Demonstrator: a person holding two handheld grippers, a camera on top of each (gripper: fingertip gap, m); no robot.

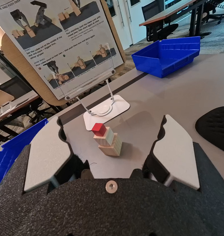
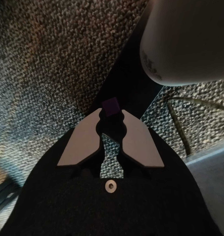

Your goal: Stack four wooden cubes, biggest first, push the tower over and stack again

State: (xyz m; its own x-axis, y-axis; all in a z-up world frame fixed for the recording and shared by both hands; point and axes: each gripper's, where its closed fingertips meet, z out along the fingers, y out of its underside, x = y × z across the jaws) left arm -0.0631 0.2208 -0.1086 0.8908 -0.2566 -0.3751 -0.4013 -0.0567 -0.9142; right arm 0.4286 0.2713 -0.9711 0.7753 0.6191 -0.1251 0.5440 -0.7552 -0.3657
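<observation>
Grey office surface [image 1: 159,102] carries my stack of three cubes, a red cube [image 1: 99,129] on two pale wooden cubes [image 1: 109,144], standing free just ahead of my left hand-held gripper [image 1: 111,127], whose jaws are spread wide with nothing between them. My right hand-held gripper [image 2: 111,110] hangs low over speckled carpet [image 2: 51,51], its tips pinching a small dark purple cube [image 2: 110,106] beside a rounded white edge [image 2: 185,38]. Around the stack sit a white stand [image 1: 106,108] bearing an instruction sheet [image 1: 65,42], a blue bin [image 1: 170,57] behind, another blue bin [image 1: 13,153] at left, and a black mat [image 1: 213,127].
</observation>
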